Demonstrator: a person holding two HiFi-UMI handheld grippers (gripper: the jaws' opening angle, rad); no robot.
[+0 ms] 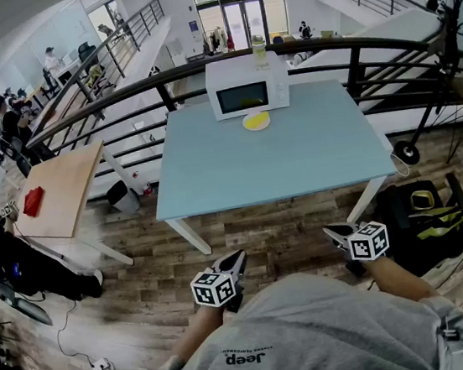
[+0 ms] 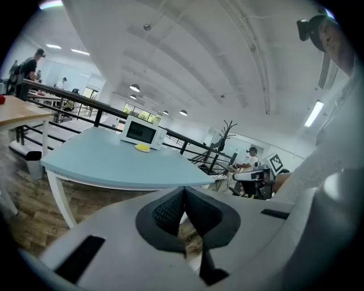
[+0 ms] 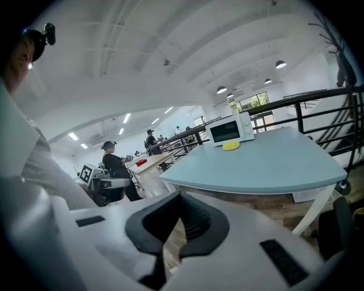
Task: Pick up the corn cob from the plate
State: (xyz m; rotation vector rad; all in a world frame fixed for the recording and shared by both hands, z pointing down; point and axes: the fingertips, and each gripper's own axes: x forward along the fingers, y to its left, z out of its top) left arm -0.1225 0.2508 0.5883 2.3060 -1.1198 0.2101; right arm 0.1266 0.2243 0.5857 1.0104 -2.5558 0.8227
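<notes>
Head view: grey shirt (image 1: 318,329) carries the brand print "Jeep", seen upside down from this camera. The small line of print beside it is too fine to read. The cubes (image 1: 213,289) on left gripper (image 1: 238,259) and right gripper (image 1: 334,231) bear black-and-white square markers, no letters or digits.
</notes>
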